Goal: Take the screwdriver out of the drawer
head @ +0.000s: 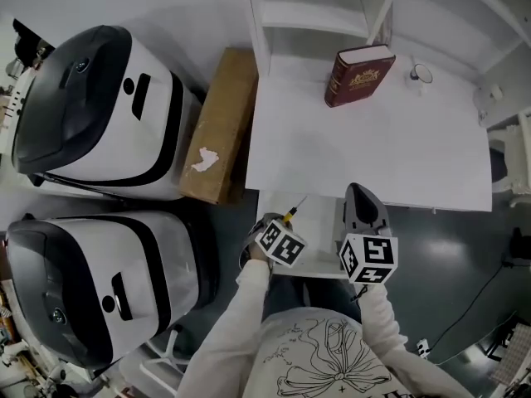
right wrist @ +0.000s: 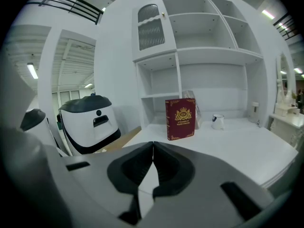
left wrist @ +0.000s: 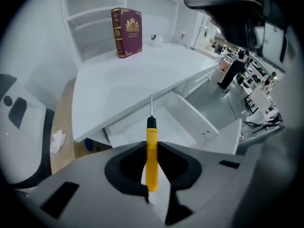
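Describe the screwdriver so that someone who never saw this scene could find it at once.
Start at the white desk; an open drawer sticks out under its front edge. Over that drawer the left gripper is shut on the screwdriver. It is the only bright yellow thing: a yellow handle, black collar and thin metal shaft.

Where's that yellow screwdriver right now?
The screwdriver is clamped by its yellow handle in the left gripper, low in the head view's middle, above the open drawer under the white desk's front edge.
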